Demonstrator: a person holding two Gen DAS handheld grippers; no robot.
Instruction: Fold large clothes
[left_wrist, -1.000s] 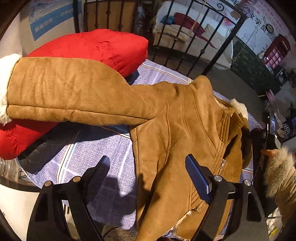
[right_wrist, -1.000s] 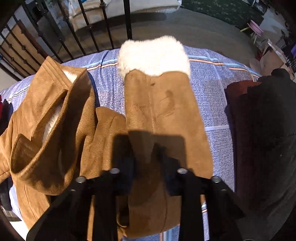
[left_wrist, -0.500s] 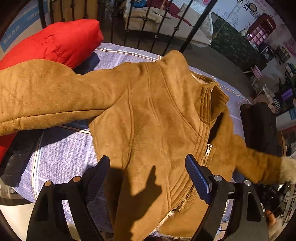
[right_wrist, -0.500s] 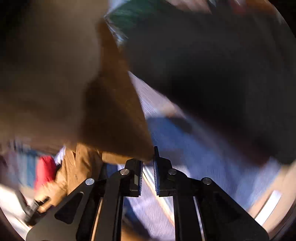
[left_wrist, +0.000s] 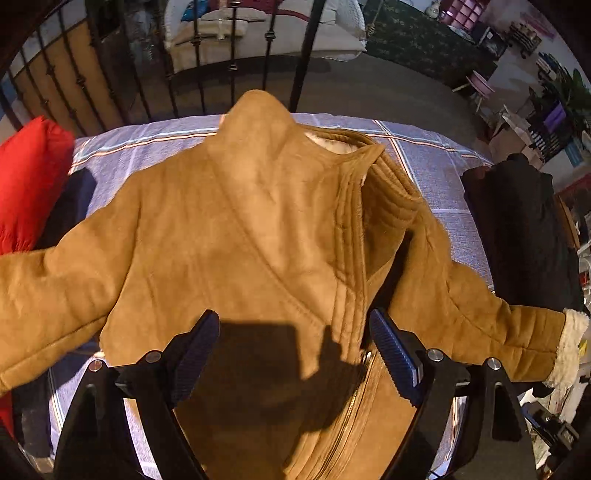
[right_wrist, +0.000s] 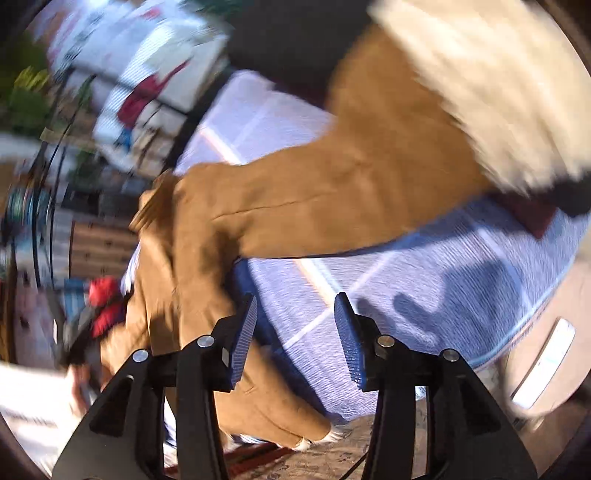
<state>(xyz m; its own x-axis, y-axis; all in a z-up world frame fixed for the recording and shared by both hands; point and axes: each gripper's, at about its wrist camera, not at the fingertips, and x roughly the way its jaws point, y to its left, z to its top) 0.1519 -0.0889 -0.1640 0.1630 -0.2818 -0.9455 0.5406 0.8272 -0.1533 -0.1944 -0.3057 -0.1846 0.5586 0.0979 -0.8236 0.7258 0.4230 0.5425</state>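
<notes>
A tan suede jacket (left_wrist: 258, 236) with cream fleece lining lies front up on a blue checked bedspread (left_wrist: 436, 173), both sleeves spread out sideways. Its right sleeve ends in a fleece cuff (left_wrist: 570, 347). My left gripper (left_wrist: 293, 350) is open and empty above the jacket's lower front, near the zipper. In the blurred right wrist view the jacket (right_wrist: 229, 221) lies to the left and its sleeve (right_wrist: 369, 192) stretches across the top to the cuff (right_wrist: 491, 96). My right gripper (right_wrist: 295, 332) is open and empty above bare bedspread (right_wrist: 424, 295).
A red padded garment (left_wrist: 26, 184) lies at the bed's left edge. A dark garment (left_wrist: 517, 229) lies at the right edge. A black metal bed rail (left_wrist: 229, 62) stands behind the bed. The floor shows below the bed's near edge (right_wrist: 314, 461).
My right gripper let go of the sleeve, opened, and swung away to the side of the bed. The sleeve now lies stretched out. My left gripper moved right, over the jacket's front.
</notes>
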